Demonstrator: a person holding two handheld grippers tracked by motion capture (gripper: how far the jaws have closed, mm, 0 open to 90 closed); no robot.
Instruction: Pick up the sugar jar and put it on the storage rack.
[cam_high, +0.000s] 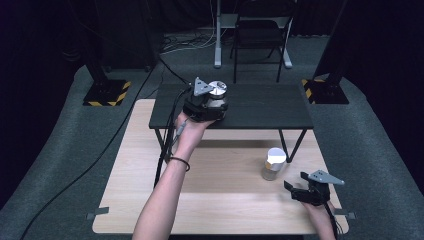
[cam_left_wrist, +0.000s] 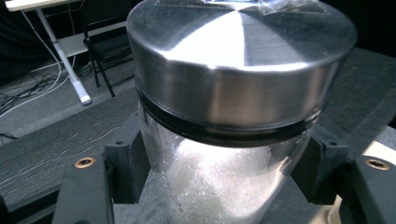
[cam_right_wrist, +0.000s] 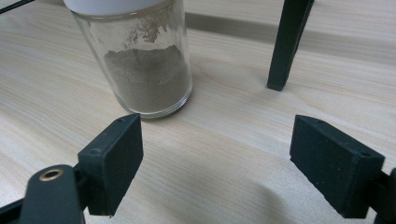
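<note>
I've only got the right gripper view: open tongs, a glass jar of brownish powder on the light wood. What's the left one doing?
Observer: The left tongs are shut on a second jar, glass with a shiny metal lid.
Operator: Where is it?
Observer: In the high view it is over the small black table that stands on the wooden table.
Operator: Set down or lifted?
Observer: Cannot tell; its base is hidden.
Operator: And my jar's lid?
Observer: White, on the powder jar, just ahead of the right tongs.
</note>
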